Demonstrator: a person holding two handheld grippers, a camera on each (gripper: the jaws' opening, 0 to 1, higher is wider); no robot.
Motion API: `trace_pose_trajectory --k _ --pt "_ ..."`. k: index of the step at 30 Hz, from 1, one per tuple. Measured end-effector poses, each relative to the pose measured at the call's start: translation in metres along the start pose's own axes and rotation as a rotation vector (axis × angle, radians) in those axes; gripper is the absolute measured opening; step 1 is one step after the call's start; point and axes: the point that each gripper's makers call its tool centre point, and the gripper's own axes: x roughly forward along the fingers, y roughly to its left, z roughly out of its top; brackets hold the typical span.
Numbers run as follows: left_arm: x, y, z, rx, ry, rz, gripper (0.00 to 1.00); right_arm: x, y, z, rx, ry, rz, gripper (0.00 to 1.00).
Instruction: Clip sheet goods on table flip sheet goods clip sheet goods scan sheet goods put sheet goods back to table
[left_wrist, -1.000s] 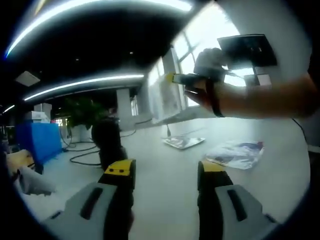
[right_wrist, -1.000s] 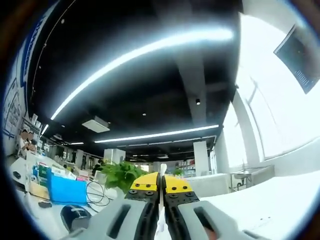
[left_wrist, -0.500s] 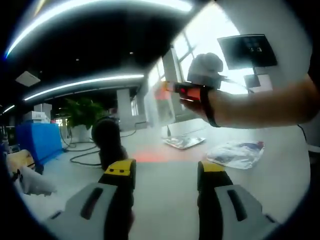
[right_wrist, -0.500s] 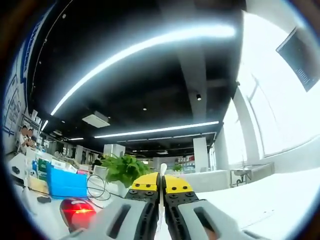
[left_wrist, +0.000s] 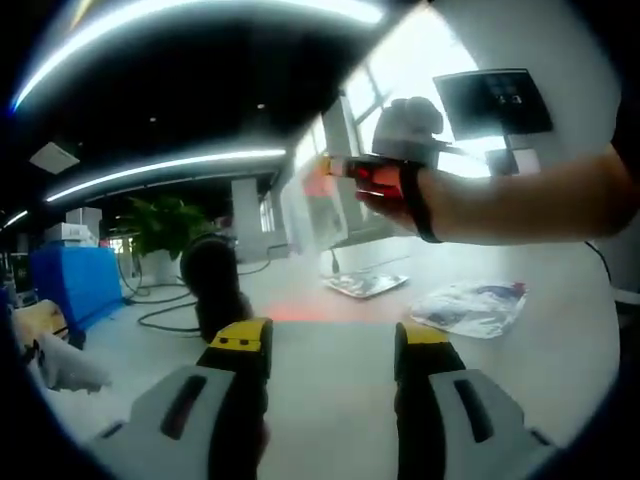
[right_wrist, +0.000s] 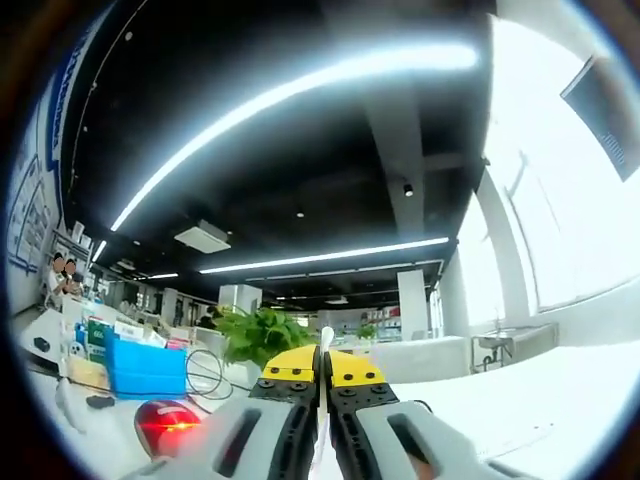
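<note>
Pinching thin translucent sheet goods (right_wrist: 322, 345) edge-on — R gripper (right_wrist: 322, 372) jaws closed.

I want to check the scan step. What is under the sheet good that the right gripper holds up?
Below the held sheet good lies the white table, with a red glow on it and a flat shiny packet nearby. The sheet itself blurs what stands behind it.

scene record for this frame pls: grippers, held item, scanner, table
left gripper: open, low over the table, holding nothing
right gripper: shut on sheet, raised
sheet: thin, pale, held up in the air, red glow on its upper edge
scanner: dark, upright on the table, its red light showing in the right gripper view
table: white; two more packets lie on it
</note>
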Motion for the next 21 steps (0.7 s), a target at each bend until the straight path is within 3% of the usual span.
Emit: trace_pose_trajectory --k 6,21 --pt "0.0 0.0 0.0 0.002 -0.001 0.003 0.41 -0.003 -0.006 0.011 0.032 0.024 0.04 0.0" --pt "0.001 0.002 -0.001 0.006 0.004 0.009 0.41 -0.019 -0.006 0.013 0.021 0.085 0.15 0.0"
